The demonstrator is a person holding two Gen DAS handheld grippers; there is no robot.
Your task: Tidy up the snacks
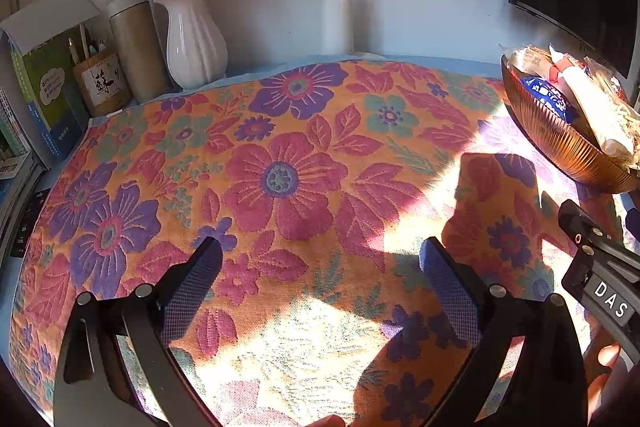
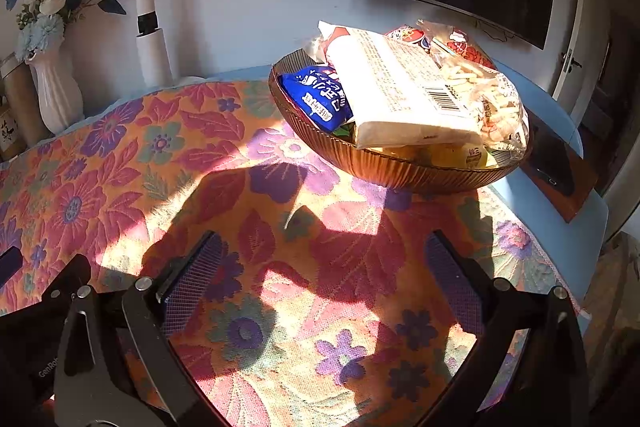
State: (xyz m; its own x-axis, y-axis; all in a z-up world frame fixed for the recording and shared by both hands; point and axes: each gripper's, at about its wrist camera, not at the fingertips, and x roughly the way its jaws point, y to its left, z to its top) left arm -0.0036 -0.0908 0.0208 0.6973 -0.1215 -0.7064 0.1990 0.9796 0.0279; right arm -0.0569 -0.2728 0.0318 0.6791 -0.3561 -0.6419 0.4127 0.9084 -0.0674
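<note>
While both tools hang over the floral cloth (image 2: 248, 155), the left gripper (image 1: 320, 259) and right gripper (image 2: 324, 251) each stand with jaws spread wide and nothing between them. Beyond the right gripper sits a ribbed amber bowl (image 2: 400, 171) on the cloth (partly sunlit), heaped with snacks: a blue packet (image 2: 316, 99), a pale barcoded packet (image 2: 404, 87), a clear bag of sticks (image 2: 492, 95). Farthest, by the wall, stands a white vase (image 1: 194, 43).

Woven matt cloth (image 2: 248, 211) covers the table; the ribbed bowl (image 2: 384, 171) looks glossy, its packets (image 2: 404, 91) shiny plastic.
</note>
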